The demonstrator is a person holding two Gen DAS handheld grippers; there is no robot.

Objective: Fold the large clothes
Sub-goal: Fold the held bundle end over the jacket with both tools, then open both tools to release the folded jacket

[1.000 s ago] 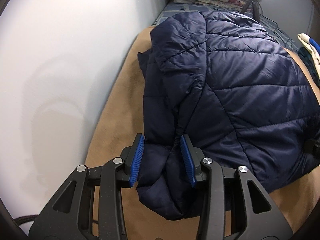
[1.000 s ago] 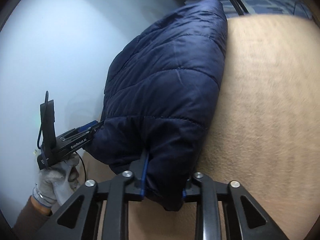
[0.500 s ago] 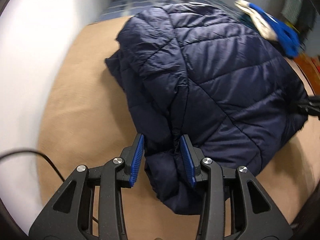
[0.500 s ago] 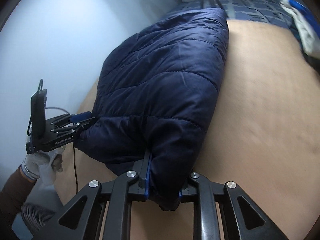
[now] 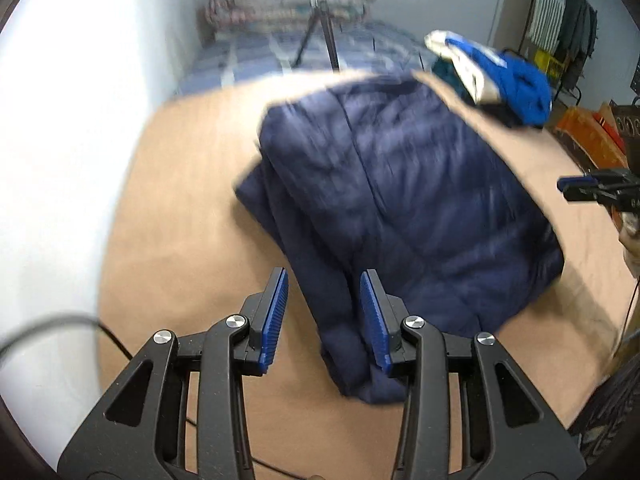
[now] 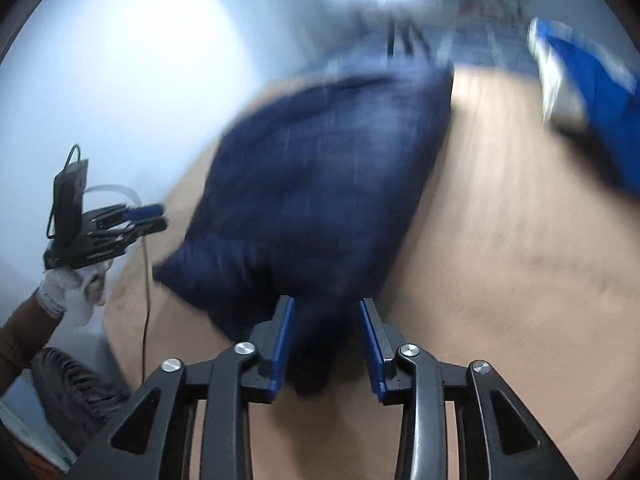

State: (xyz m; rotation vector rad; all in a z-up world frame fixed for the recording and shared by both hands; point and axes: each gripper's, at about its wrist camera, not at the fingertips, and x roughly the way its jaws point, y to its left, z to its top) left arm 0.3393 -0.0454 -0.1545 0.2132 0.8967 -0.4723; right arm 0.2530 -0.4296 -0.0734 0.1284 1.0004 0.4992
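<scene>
Navy quilted jacket (image 5: 404, 208) lies folded on the tan bed cover (image 5: 188, 208), both near corners between spread jaws of the left gripper (image 5: 324, 320) and just-opening right gripper (image 6: 326, 340); retreating grippers could likely snag fabric and undo the fold.

navy quilted jacket (image 5: 400, 200), tan bedcover (image 5: 192, 208)

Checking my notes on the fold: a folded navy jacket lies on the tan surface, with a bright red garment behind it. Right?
Not quite. The garment behind the navy jacket is bright blue and white, not red, as the left wrist view shows. The jacket does lie on the tan surface.
</scene>
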